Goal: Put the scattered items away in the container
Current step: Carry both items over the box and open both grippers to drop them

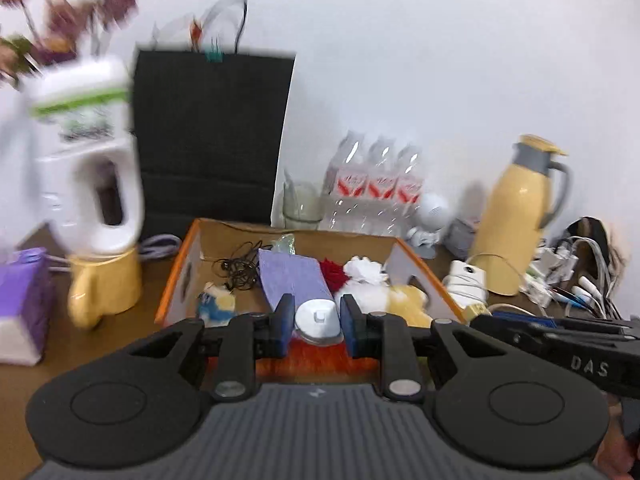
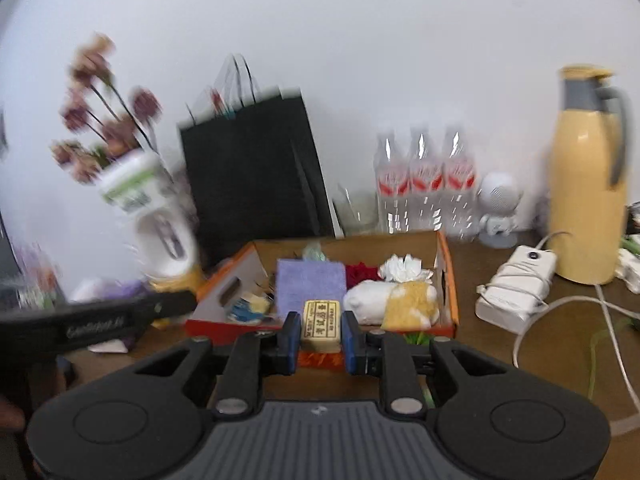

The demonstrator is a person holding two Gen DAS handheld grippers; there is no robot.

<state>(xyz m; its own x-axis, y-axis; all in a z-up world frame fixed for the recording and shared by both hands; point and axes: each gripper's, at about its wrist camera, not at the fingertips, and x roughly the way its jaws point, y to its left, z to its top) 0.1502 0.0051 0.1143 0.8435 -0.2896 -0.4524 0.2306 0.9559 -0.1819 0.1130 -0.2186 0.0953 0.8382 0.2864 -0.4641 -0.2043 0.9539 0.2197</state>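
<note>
At the far left a purple tissue pack (image 1: 22, 300) lies on the brown table (image 1: 120, 340), just beside a white detergent jug (image 1: 86, 152) and a yellow mug (image 1: 105, 286), all outside the container and probably not part of the clutter. Next comes the orange-rimmed cardboard box (image 1: 176, 280), the container, already holding black earphones (image 1: 238, 270), a blue-and-yellow toy (image 1: 216, 304), a purple cloth (image 1: 292, 280) and a white and yellow plush (image 2: 394, 300), so the tidying looks well along. The left gripper (image 1: 316, 322) hangs before the box's near edge with its pads clamped on a white round hook (image 1: 318, 314), carried there presumably to drop it in. The right gripper (image 2: 321, 330), just beside it and angled gently downward at the same box, has its fingers clenched on a small cream block with printed characters (image 2: 322, 322). Further right a white power adapter (image 2: 516, 288) with its cable and a yellow thermos jug (image 2: 588, 176) stand on the table, well apart from the box.
</note>
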